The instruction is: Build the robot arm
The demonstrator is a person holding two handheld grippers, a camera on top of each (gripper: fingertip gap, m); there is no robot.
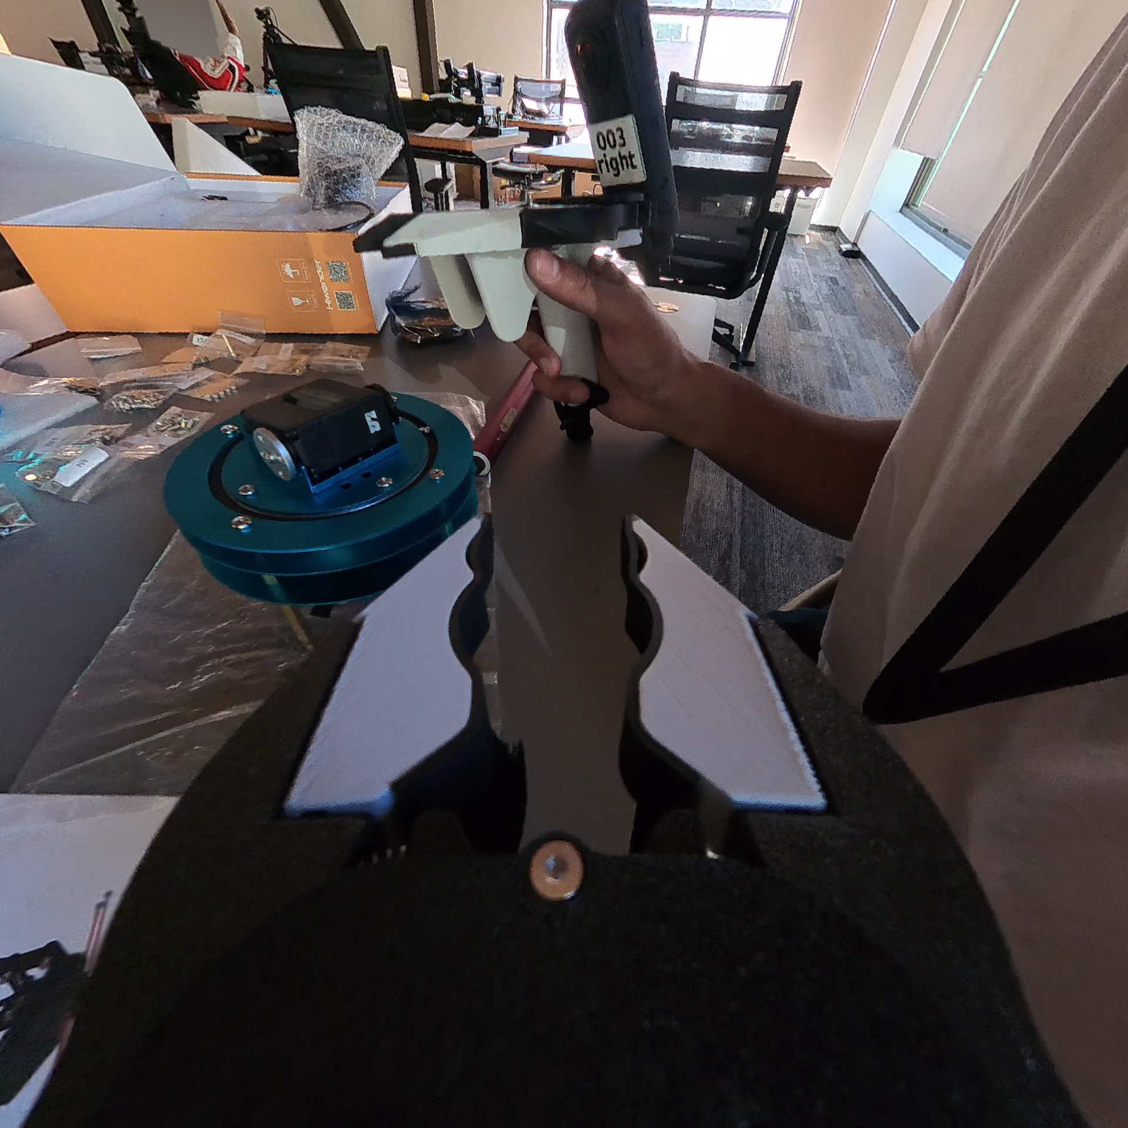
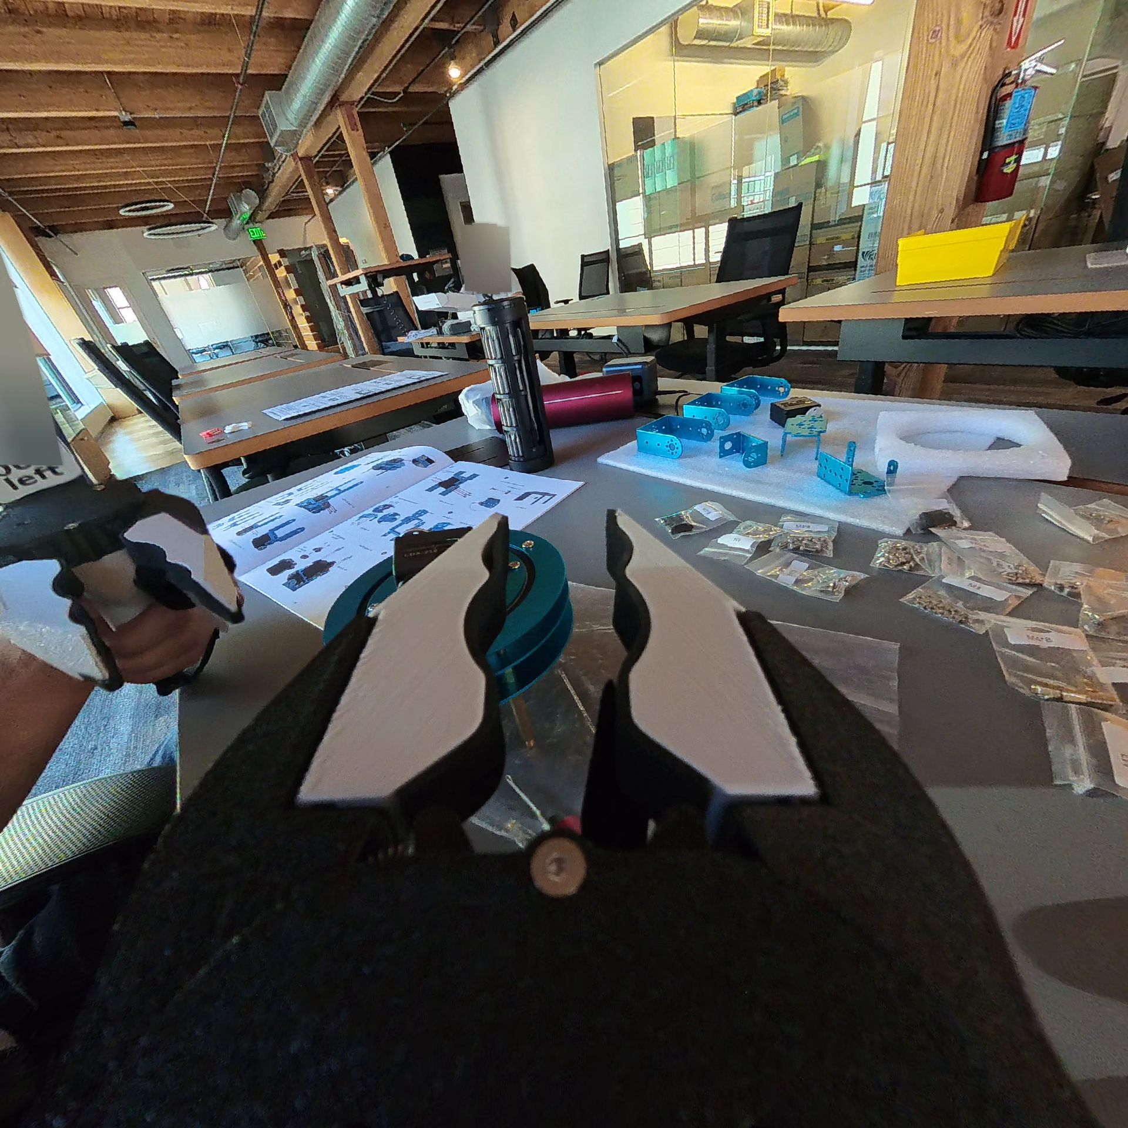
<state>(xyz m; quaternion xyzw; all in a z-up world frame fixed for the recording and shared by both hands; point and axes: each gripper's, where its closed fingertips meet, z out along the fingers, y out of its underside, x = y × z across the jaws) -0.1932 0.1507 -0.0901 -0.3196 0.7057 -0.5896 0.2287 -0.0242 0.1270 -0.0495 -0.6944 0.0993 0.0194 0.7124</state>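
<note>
Both sets of jaws stand apart with nothing between them. The left gripper (image 1: 555, 531) hovers just right of the teal round base (image 1: 317, 506), which sits on the grey bench (image 1: 580, 488) carrying a black servo (image 1: 323, 436). The right gripper (image 2: 558, 528) hangs over that base, its left finger hiding part of base and servo. An open manual (image 2: 390, 513) lies behind; bagged screws (image 2: 952, 586) are too small to make out.

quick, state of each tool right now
left tool: open, holding nothing, beside the teal disc base.
right tool: open, holding nothing, above the same base.
</note>
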